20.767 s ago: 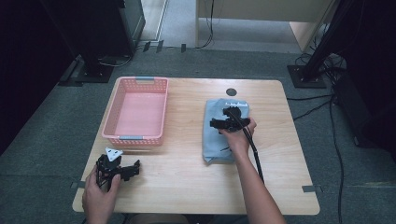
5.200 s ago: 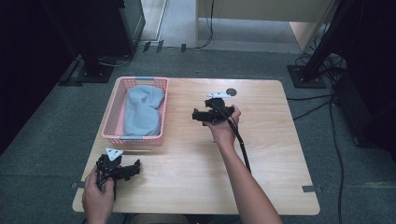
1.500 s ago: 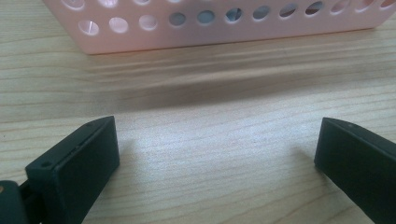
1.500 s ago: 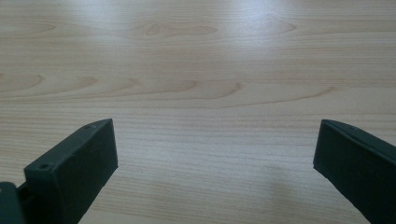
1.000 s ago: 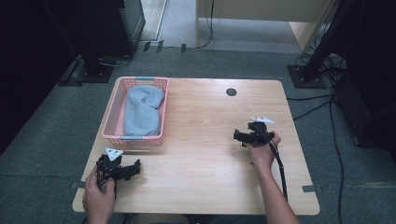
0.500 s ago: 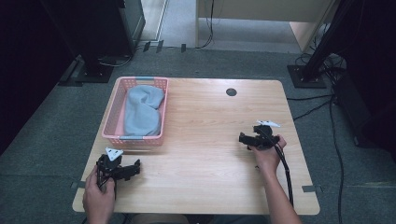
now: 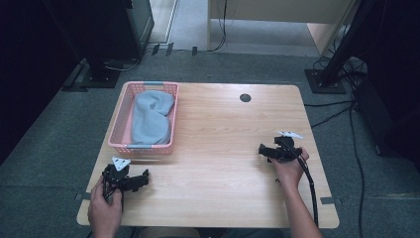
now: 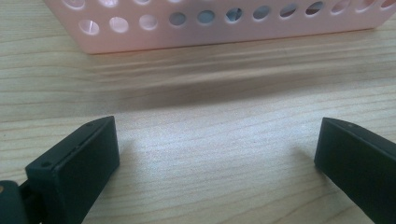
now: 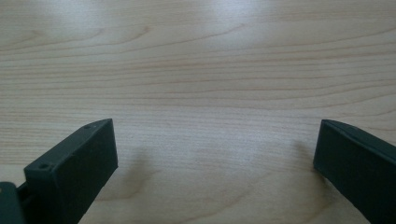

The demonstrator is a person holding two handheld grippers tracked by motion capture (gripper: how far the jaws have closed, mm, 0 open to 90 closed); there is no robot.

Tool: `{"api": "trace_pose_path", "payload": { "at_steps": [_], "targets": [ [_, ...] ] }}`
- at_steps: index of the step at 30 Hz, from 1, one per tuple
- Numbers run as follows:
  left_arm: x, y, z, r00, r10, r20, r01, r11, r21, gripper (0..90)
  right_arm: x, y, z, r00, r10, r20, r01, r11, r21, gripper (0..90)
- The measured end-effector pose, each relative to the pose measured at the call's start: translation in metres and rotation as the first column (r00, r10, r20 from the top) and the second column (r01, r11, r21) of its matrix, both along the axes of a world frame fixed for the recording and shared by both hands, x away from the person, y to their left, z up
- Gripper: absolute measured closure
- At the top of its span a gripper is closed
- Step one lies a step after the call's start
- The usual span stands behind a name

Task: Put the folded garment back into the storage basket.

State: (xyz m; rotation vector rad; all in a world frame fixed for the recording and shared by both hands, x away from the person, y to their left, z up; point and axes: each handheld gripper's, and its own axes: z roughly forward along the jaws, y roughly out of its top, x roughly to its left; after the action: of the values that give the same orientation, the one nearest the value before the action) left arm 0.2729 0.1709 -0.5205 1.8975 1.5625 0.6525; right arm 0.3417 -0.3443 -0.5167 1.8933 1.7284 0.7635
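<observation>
A folded light-blue cloth [image 7: 150, 116] lies inside the pink perforated basket [image 7: 121, 122] at the table's left. My left gripper [image 7: 144, 179] rests low on the wood just in front of the basket's near wall [image 8: 219, 25], jaws wide apart with nothing between them [image 8: 217, 154]. On the right side of the table a hand holds my right gripper [image 7: 261, 149], pointing left. It is open too, and bare wood shows between its black jaws [image 9: 217, 154].
The wooden table [image 7: 218, 139] has a round dark cable hole [image 7: 245, 97] near its far edge. A cable [image 7: 311, 186] trails from the right gripper along the forearm. Dark stands and cables sit on the grey carpet around the table.
The right gripper has drawn back toward the near right part of the table, moving slightly nearer and lower over the last second. The left gripper has stayed put. The cloth stays in the basket.
</observation>
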Motion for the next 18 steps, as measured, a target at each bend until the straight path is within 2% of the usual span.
{"api": "trace_pose_path", "payload": {
  "at_steps": [18],
  "targets": [
    [0.0, 0.0, 0.0, 1.0, 0.0, 0.0, 0.0, 1.0, 0.0, 0.0, -0.012, -0.02, -0.002, 0.9995, -0.031, -0.004, 0.031, 0.999, -0.019, 0.0]
  ]
}}
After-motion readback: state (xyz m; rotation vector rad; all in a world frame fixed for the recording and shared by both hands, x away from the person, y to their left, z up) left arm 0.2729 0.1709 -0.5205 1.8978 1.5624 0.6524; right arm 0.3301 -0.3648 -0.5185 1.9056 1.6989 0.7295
